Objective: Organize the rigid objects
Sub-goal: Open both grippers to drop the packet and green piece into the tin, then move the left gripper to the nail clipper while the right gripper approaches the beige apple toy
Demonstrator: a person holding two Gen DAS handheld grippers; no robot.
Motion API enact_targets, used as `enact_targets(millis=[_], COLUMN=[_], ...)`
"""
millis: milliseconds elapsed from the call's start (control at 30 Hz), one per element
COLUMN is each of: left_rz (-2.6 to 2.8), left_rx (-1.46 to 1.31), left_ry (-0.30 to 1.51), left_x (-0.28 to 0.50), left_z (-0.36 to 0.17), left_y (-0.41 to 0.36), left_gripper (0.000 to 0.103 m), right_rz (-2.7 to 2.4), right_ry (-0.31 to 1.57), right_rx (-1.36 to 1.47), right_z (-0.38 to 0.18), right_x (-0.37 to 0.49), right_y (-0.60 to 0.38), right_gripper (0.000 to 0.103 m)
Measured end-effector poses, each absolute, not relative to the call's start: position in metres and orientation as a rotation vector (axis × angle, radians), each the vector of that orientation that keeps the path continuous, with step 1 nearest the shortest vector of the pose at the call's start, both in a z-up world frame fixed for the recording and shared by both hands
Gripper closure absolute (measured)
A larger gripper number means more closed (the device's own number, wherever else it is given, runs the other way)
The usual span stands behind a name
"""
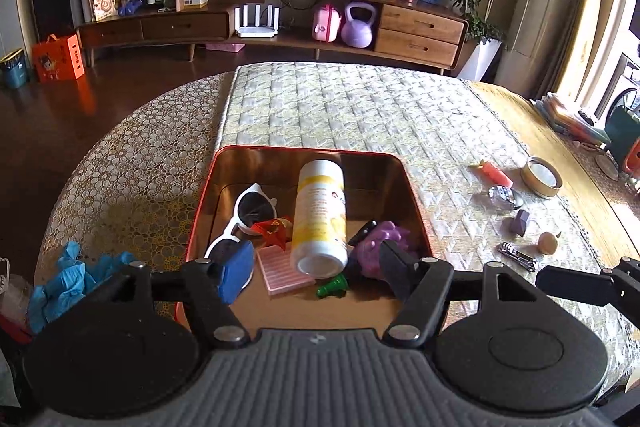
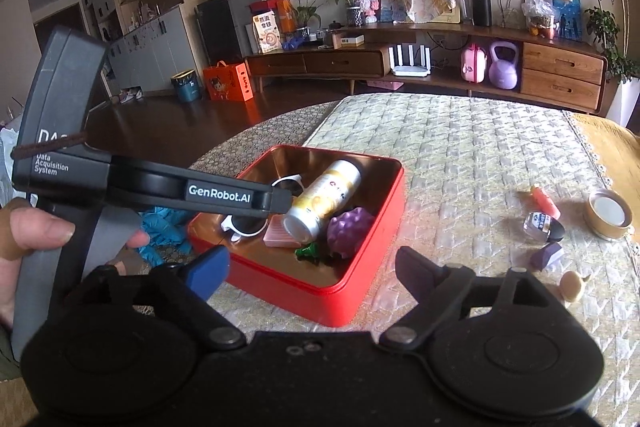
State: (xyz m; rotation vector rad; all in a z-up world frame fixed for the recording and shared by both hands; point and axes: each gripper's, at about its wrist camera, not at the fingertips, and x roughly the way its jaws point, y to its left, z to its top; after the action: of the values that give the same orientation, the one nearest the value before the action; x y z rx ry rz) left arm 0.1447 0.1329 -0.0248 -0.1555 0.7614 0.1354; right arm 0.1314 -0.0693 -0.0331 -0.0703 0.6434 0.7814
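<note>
A red tin (image 1: pixel 204 195) (image 2: pixel 360 291) on the quilted mat holds a white-and-yellow bottle (image 1: pixel 320 211) (image 2: pixel 324 199) lying flat. Beside the bottle are white sunglasses (image 1: pixel 248 211), a purple spiky toy (image 1: pixel 380 243), a pink pad (image 1: pixel 280 267) and a green piece (image 1: pixel 332 285). My left gripper (image 1: pixel 316 273) hangs open over the tin's near side, its pads clear of the bottle's base. My right gripper (image 2: pixel 312 267) is open above the tin's near wall with nothing between its fingers. Right of the tin lie a purple block (image 1: pixel 520 223), a nail clipper (image 1: pixel 518 255) and a beige figure (image 1: pixel 548 243).
Further right on the mat are a pink stick (image 1: pixel 494 173), a small clear bottle (image 1: pixel 504 197) and a round gold tin (image 1: pixel 542 179). Blue gloves (image 1: pixel 64 279) lie at the table's left edge. Stacked folders (image 1: pixel 576 119) sit at the far right. A hand (image 2: pixel 24 239) holds the left gripper.
</note>
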Motion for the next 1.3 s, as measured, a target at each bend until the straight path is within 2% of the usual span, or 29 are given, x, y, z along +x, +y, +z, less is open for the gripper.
enact_targets(millis=[67,200,367,767,1300], left_rz=[0.126,0.114,0.091,-0.042,-0.212], left_rx=[-0.151,-0.153,-0.168,-0.122,-0.017], left_ry=[0.755,0.749,0.734,0.73,0.775], left_x=[0.141,0.136,0.133,0.145,0.188], left_z=[-0.022,-0.019,-0.017,-0.032,-0.082], left_y=[0.126,0.111,0.092,0.026,-0.052], left_gripper=[0.03,0.024,0.022,0.022,0.022], right_rz=[0.77,0.734,0.671,0.55,0.471], right_ry=[0.622,0.602,0.619,0.671,0.73], right_rx=[-0.067,-0.043,0.017,-0.015,0.015], right_z=[-0.03,-0.028,-0.032,-0.053,-0.075], right_x=[0.126,0.122,0.127,0.142,0.2], right_y=[-0.079,-0.101,-0.138,-0.216,-0.262], right_gripper=[0.0,0.0,0.0,0.0,0.001])
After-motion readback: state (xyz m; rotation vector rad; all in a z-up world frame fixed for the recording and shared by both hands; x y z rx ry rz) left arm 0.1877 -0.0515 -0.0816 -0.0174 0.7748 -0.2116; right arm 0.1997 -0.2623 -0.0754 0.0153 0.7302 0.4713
